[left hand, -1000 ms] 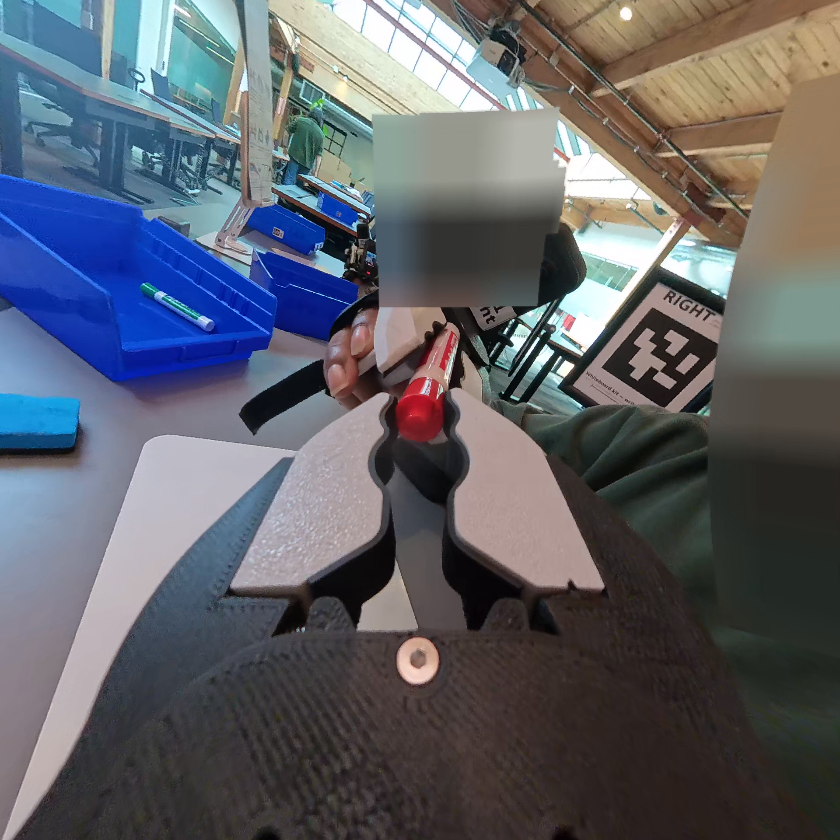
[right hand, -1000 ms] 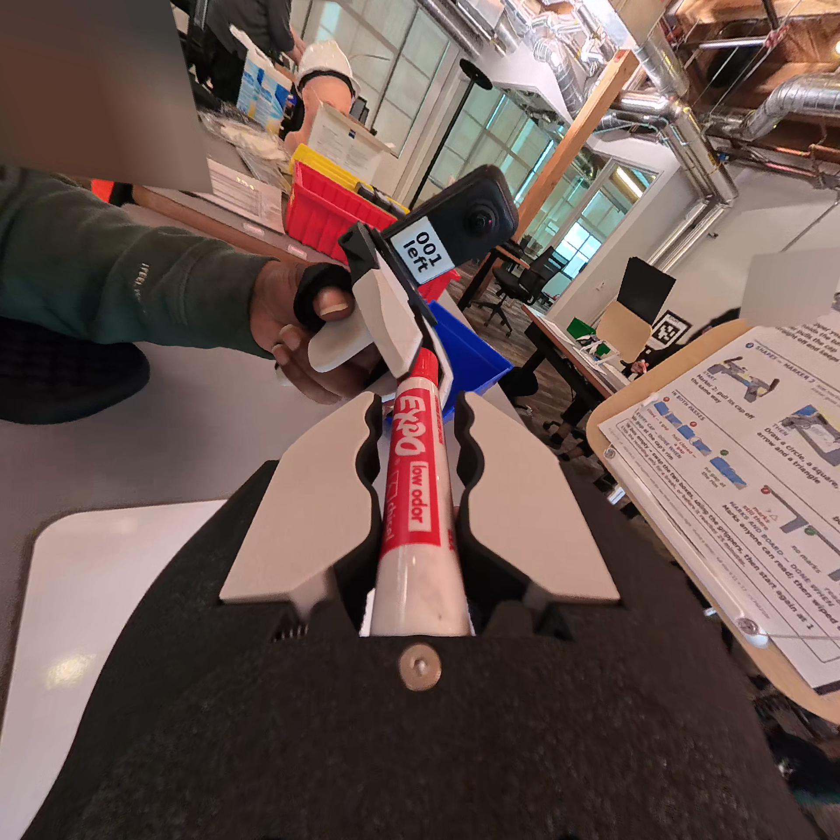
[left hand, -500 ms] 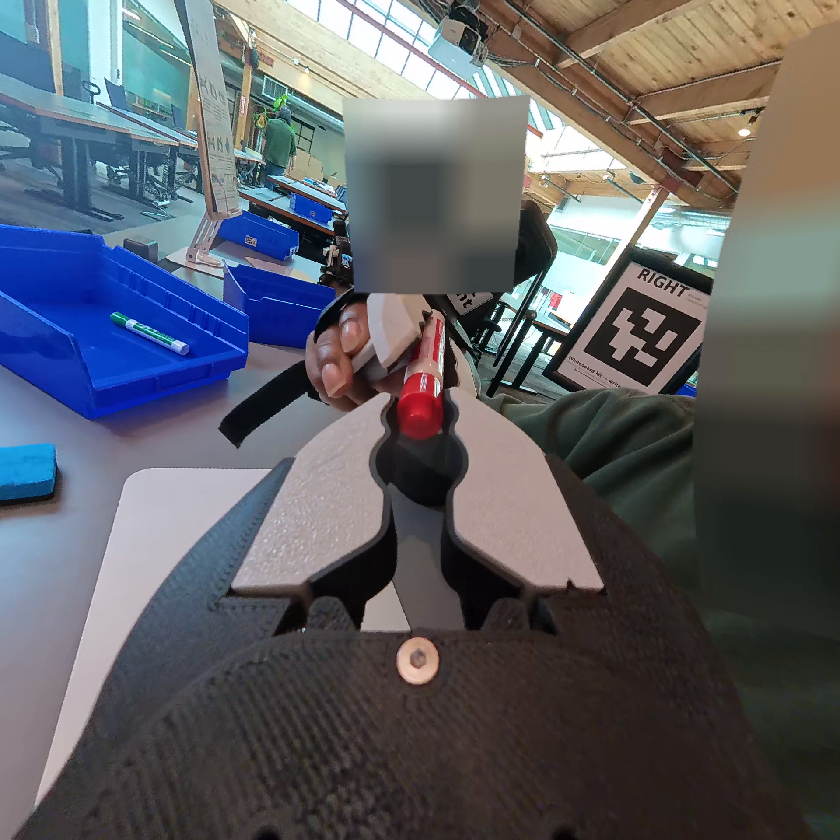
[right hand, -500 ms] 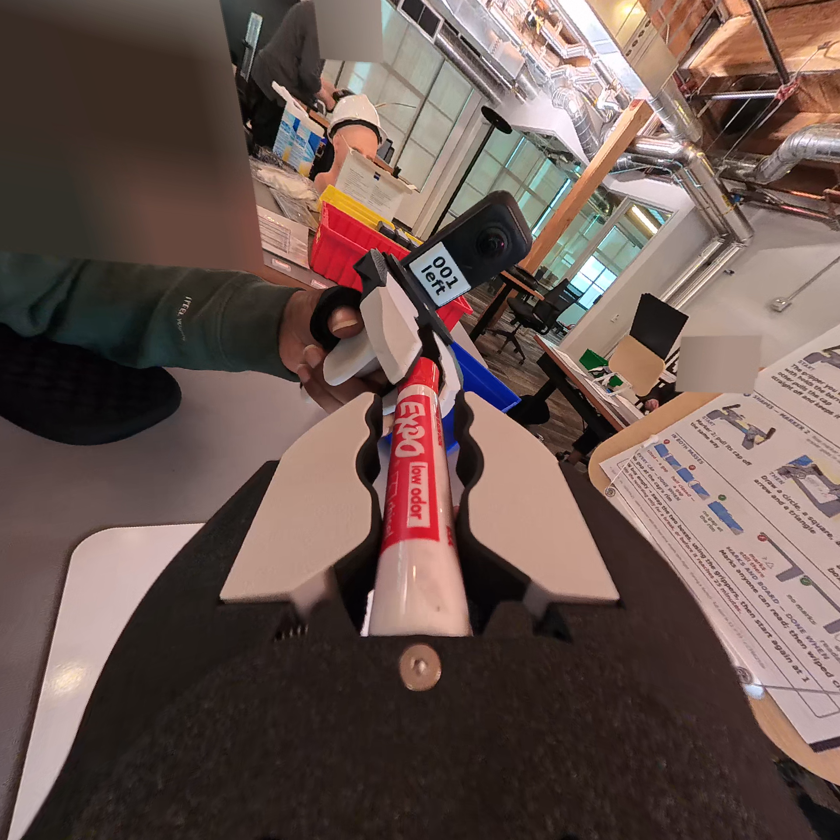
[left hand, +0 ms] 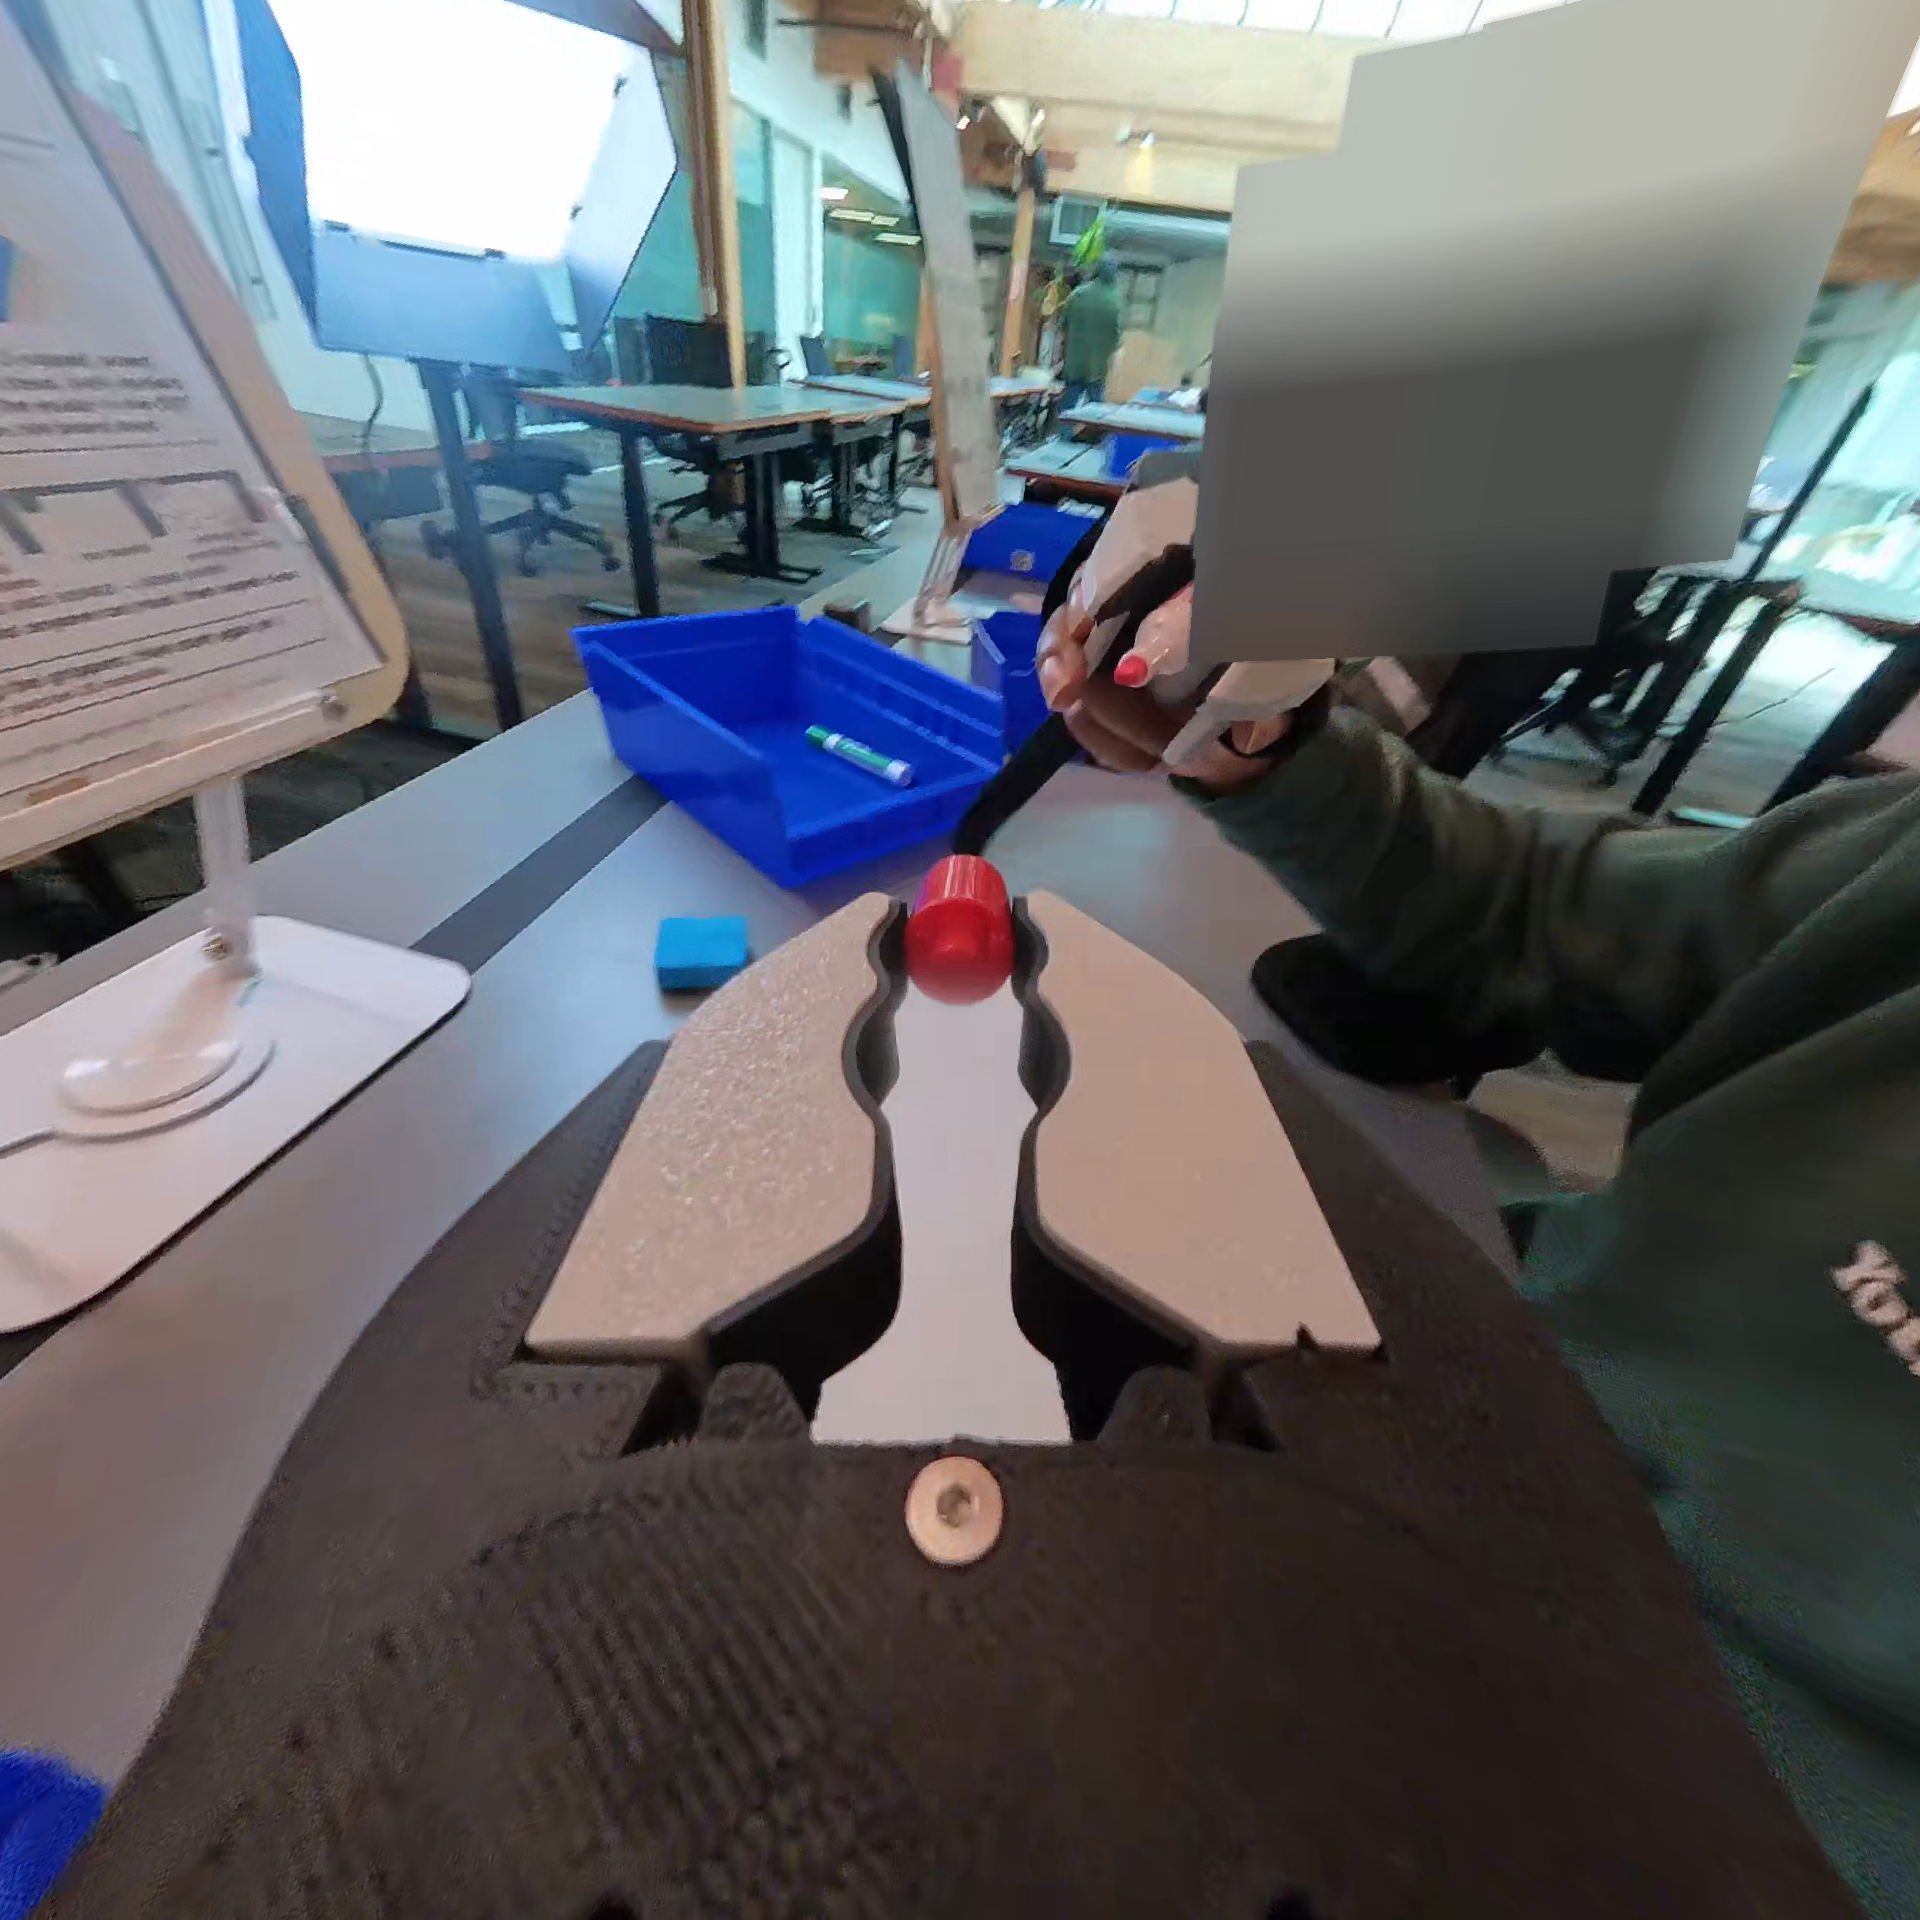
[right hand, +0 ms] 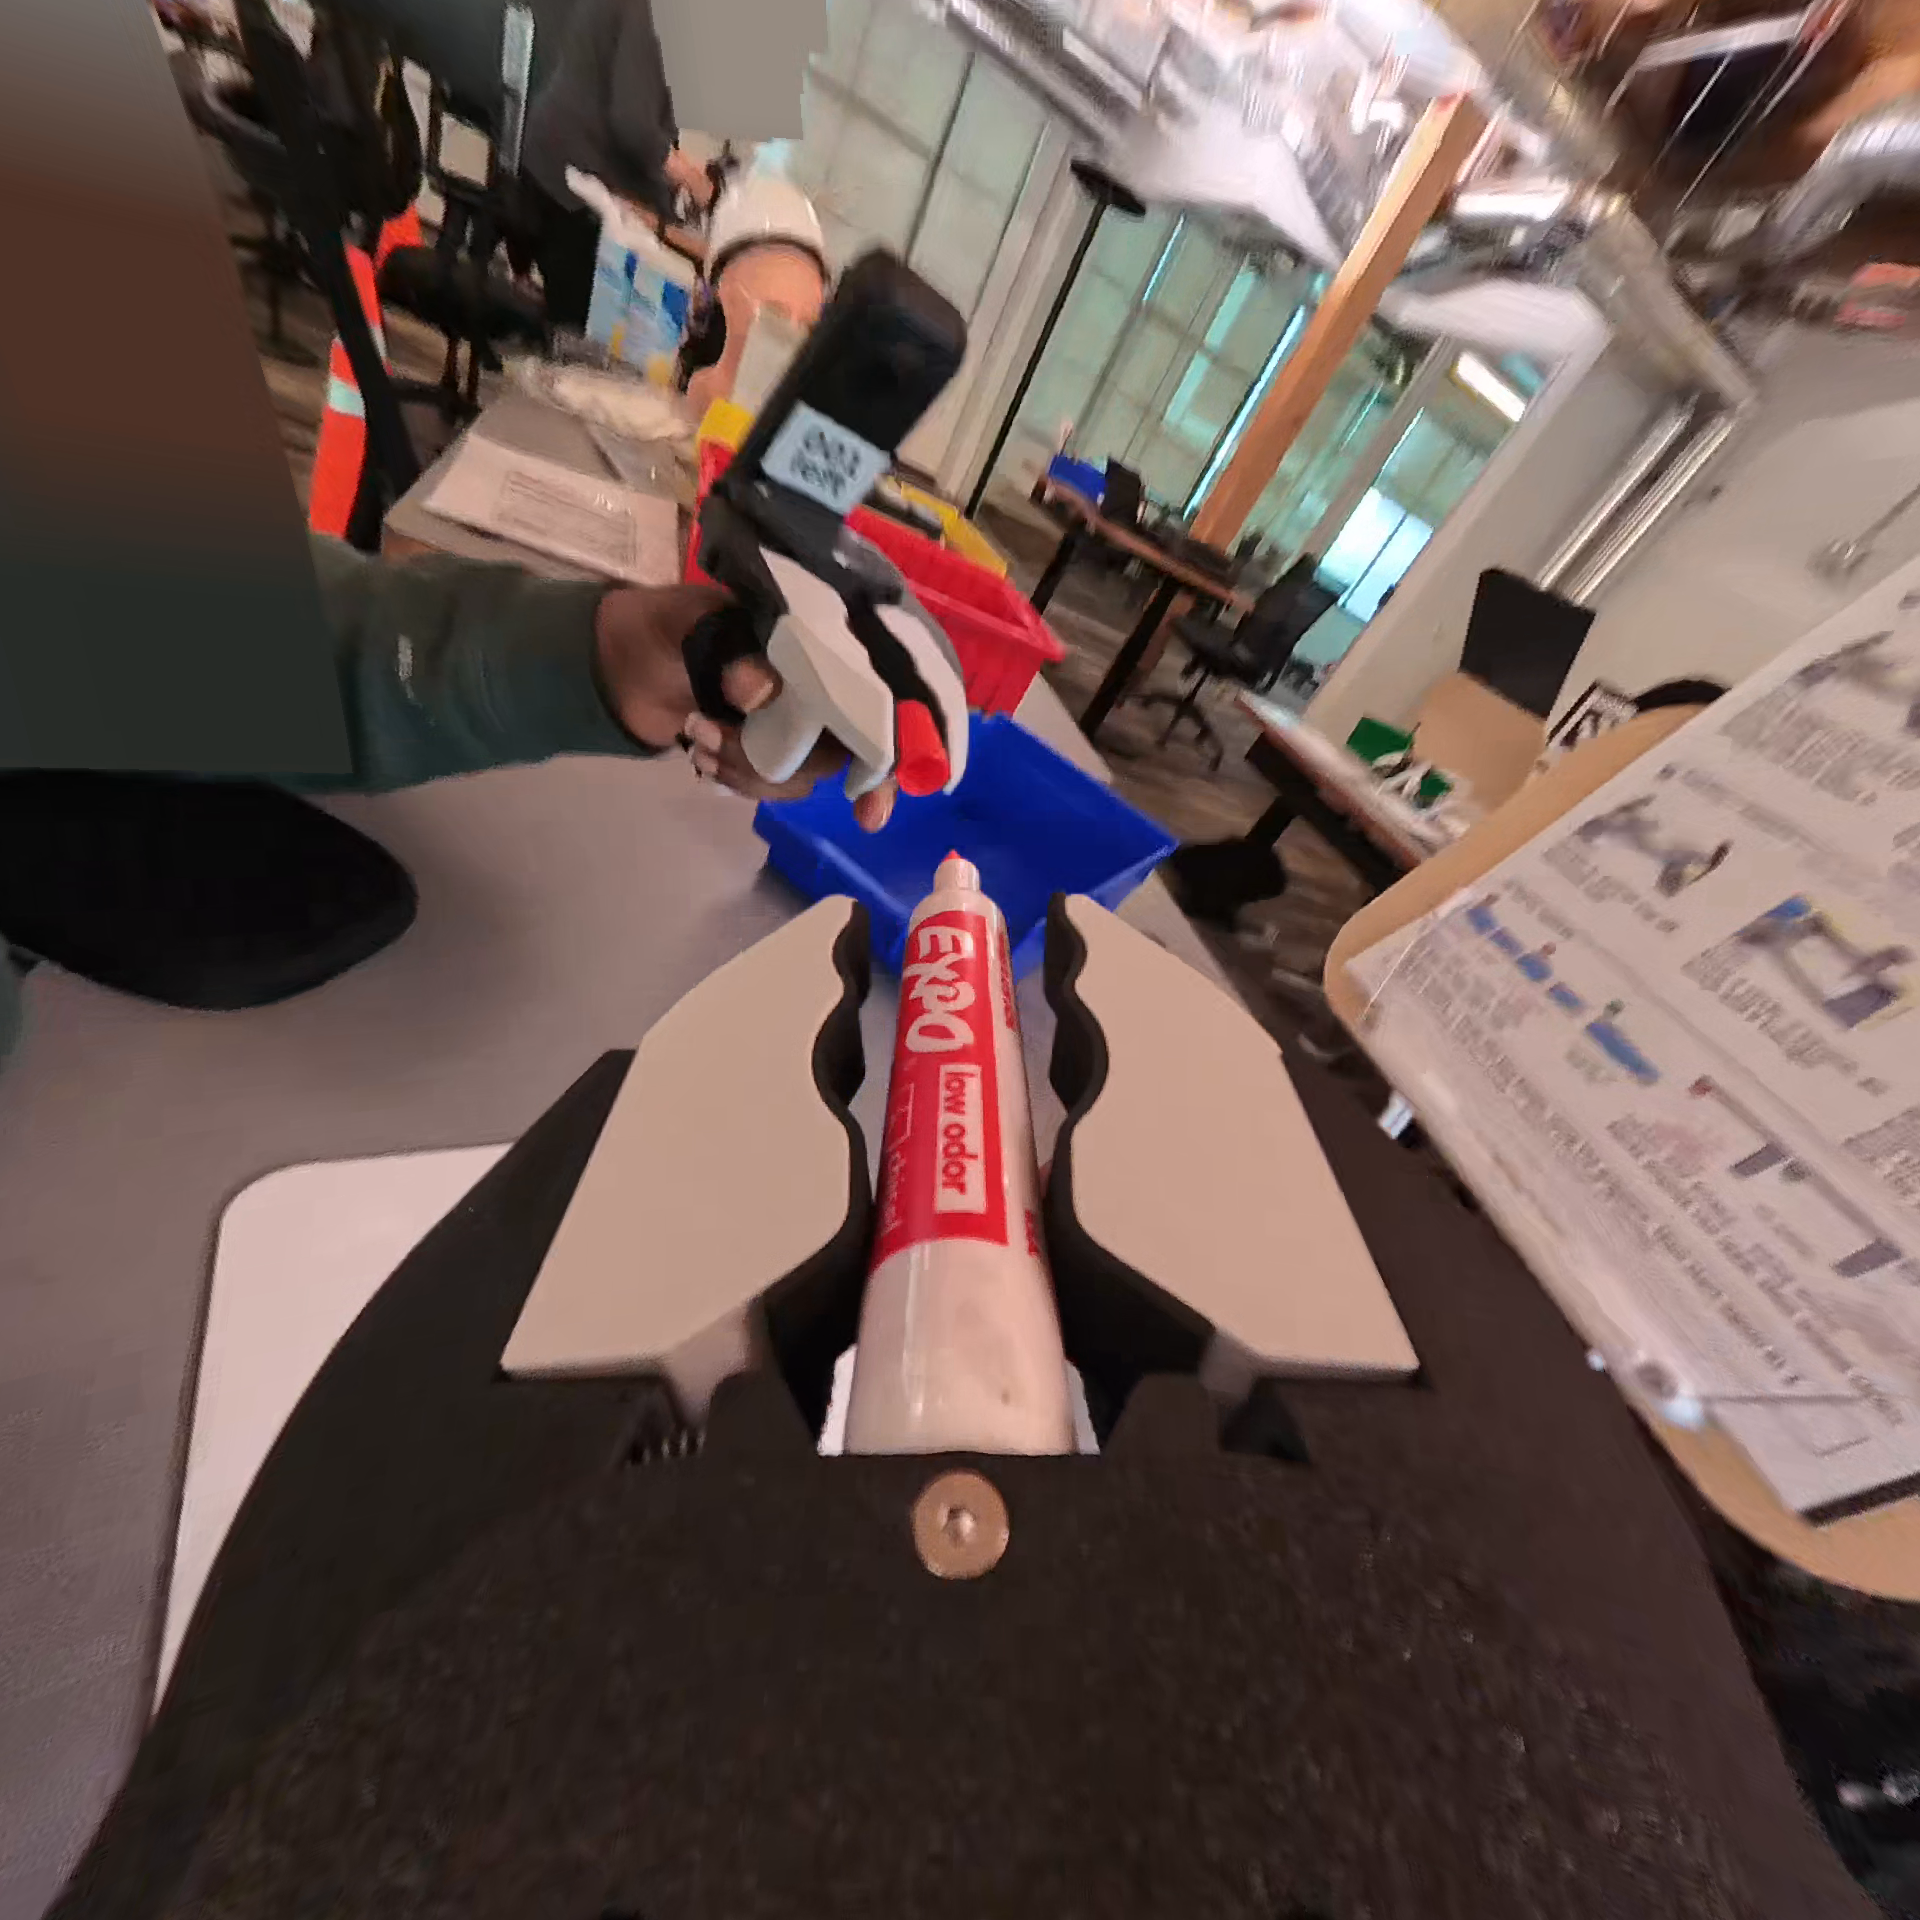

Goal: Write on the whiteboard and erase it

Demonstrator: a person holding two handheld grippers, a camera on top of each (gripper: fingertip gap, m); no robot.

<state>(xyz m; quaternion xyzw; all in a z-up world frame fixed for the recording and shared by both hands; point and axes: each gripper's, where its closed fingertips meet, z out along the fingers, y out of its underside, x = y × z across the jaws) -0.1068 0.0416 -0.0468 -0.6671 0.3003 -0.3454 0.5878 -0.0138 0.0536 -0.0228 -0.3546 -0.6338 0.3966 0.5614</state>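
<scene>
Left gripper [left hand: 958,925] jaws pinched the red cap [left hand: 957,928], right gripper [right hand: 951,940] jaws held the uncapped red marker [right hand: 954,1143], blue bin [left hand: 790,727] at eleven o'clock on the counter [left hand: 540,914]

I see bright, even daylight from the big windows [right hand: 1195,343] and the skylight [left hand: 447,114], which is blown out to white. Shadows on the surface [left hand: 436,1174] are soft. Both wide-angle views bend lines at the edges. Motion blur smears the instruction sheet [right hand: 1683,1101] and the background; my near fingers [left hand: 727,1132] stay sharp.
</scene>
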